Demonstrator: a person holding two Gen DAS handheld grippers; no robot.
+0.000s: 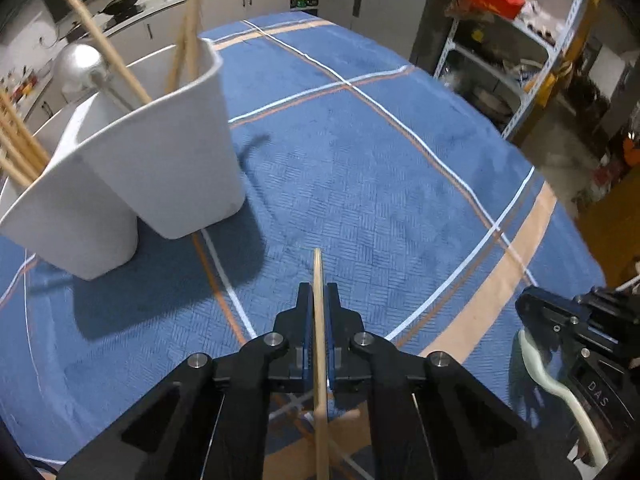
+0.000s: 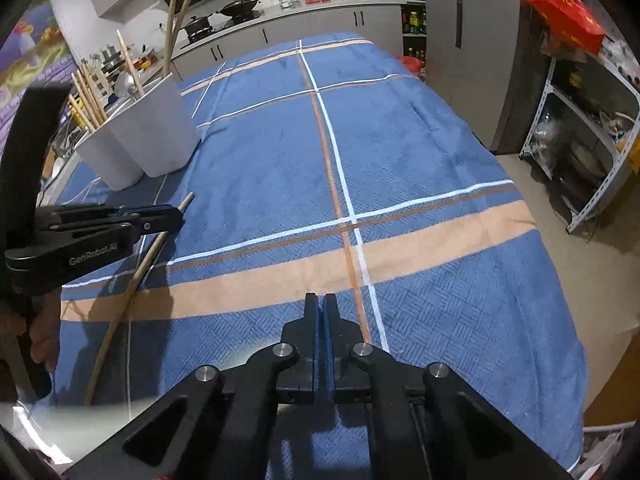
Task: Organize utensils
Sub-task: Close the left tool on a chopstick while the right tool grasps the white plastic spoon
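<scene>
My left gripper [image 1: 319, 292] is shut on a wooden chopstick [image 1: 319, 320] whose tip points past the fingers, above the blue cloth. The white utensil holder [image 1: 168, 152] stands ahead to the left with several chopsticks [image 1: 100, 40] and a metal ladle [image 1: 82, 66] in it. In the right wrist view the left gripper [image 2: 176, 216] holds the same chopstick [image 2: 136, 280], right of the holder [image 2: 152, 136]. My right gripper [image 2: 321, 304] is shut with nothing between its fingers; it also shows in the left wrist view [image 1: 560, 320] beside a pale green handle [image 1: 560, 392].
The table carries a blue cloth with white and orange stripes [image 2: 360, 160]. A kitchen counter [image 2: 320, 12] runs behind it. A metal shelf [image 2: 592, 128] stands to the right, off the table's edge.
</scene>
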